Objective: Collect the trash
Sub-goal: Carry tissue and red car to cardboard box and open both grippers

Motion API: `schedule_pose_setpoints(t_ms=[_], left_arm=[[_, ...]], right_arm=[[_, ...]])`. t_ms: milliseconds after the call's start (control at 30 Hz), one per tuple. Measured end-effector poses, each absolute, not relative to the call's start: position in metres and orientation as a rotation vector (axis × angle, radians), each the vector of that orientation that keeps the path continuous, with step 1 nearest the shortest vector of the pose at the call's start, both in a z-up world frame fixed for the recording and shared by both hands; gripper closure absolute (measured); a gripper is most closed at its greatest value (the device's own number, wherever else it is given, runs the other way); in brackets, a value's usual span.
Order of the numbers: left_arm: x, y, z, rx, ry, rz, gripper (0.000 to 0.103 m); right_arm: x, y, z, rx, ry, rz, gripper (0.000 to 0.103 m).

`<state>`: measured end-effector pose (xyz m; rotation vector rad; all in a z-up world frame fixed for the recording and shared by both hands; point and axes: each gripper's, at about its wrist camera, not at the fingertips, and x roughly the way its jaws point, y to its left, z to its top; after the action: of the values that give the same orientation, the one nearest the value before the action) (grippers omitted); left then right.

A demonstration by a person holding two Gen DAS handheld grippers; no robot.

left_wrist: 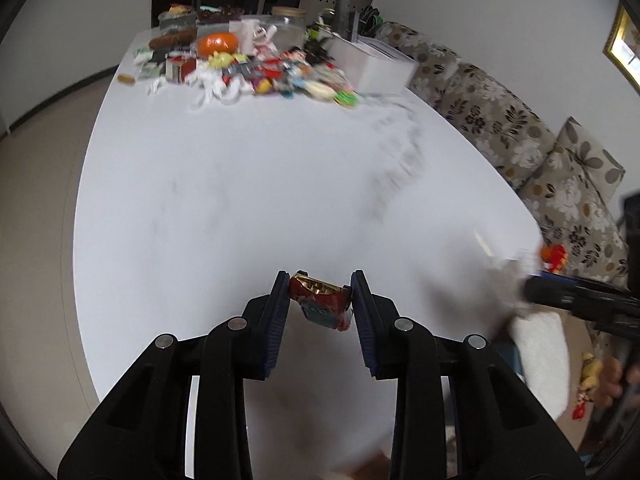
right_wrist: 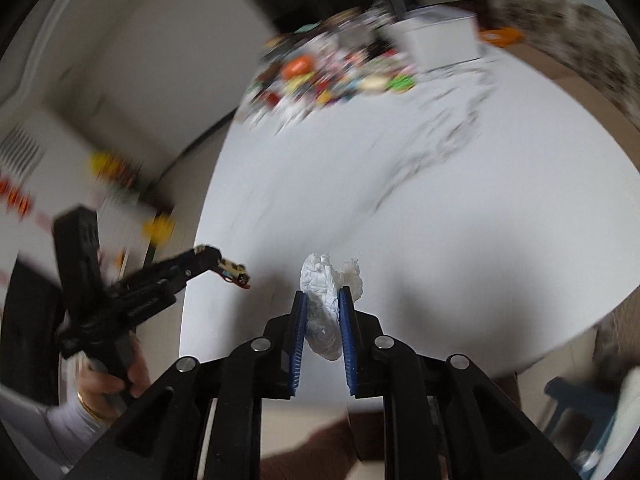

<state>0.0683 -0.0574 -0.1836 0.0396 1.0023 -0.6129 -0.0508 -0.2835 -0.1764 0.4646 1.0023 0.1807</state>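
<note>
Nearest the left wrist camera, the left tongs (left_wrist: 320, 294) are clenched on a small red and gold wrapper (left_wrist: 320, 300), pinched between the two blue pads above the near edge of the white worktop (left_wrist: 248, 184). In the right wrist view, the right tongs (right_wrist: 323, 304) are clamped on a crumpled white tissue (right_wrist: 326, 288), which pokes out past the fingertips and also hangs a little below them. Both pieces look lifted clear of the worktop, though the blur makes that uncertain.

The step in hand appears to be carrying two collected pieces away to wherever the trash goes; no bin is visible. To do it well, keep both grips firm and steady, since the wrapper is held only by its ends.

A blurred heap of more litter (left_wrist: 240, 64) lies at the far end of the worktop, well apart from both tongs, beside a white box (left_wrist: 372, 64).
</note>
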Motion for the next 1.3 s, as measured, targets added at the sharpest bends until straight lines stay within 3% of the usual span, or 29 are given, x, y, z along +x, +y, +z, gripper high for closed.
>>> schedule_pose_setpoints(t_ms=[200,400,433,467,500,533,567,700,800,933,1000,1100,1133,1300], left_arm=[[-0.06,-0.082,-0.236,0.002,1.134,-0.634,0.072],[-0.107,-0.121,-0.399,-0.017,1.338,-0.586,0.072],[-0.106,-0.128,-0.437,-0.025,1.387,-0.559,0.072],[-0.103,-0.132,-0.462,-0.046,1.419,-0.543,0.069],[-0.1,-0.134,-0.487,-0.062,1.444,-0.516,0.055],[-0.096,-0.139,-0.512,-0.043,1.455,-0.479,0.032],[-0.094,-0.142,-0.528,-0.018,1.459,-0.465,0.026],[-0.08,-0.148,-0.57,-0.001,1.534,-0.431,0.026],[-0.085,-0.139,-0.551,-0.007,1.505,-0.454,0.026],[-0.107,-0.134,-0.46,0.001,1.411,-0.625,0.025],[-0.112,-0.129,-0.393,-0.002,1.334,-0.716,0.025],[-0.1,-0.112,-0.302,-0.016,1.187,-0.755,0.012],[-0.093,-0.105,-0.282,-0.028,1.135,-0.753,0.012],[-0.026,-0.064,-0.215,-0.016,0.965,-0.603,0.012]], right_arm=[[-0.14,-0.29,-0.226,0.364,1.125,0.313,0.086],[-0.17,-0.318,-0.368,0.358,1.262,0.228,0.086],[-0.168,-0.325,-0.402,0.35,1.283,0.182,0.078],[-0.165,-0.33,-0.421,0.345,1.291,0.152,0.068],[-0.159,-0.338,-0.45,0.349,1.303,0.108,0.038],[-0.158,-0.34,-0.464,0.342,1.309,0.079,0.031],[-0.154,-0.345,-0.486,0.334,1.323,0.042,0.033],[-0.144,-0.359,-0.532,0.337,1.413,-0.034,0.038],[-0.15,-0.361,-0.505,0.378,1.367,-0.013,0.038],[-0.149,-0.354,-0.418,0.399,1.279,0.099,0.037],[-0.147,-0.348,-0.359,0.413,1.197,0.187,0.028],[-0.118,-0.331,-0.263,0.447,1.017,0.337,0.008],[-0.1,-0.324,-0.234,0.44,0.948,0.375,0.004],[0.025,-0.279,-0.16,0.28,0.744,0.344,0.005]])
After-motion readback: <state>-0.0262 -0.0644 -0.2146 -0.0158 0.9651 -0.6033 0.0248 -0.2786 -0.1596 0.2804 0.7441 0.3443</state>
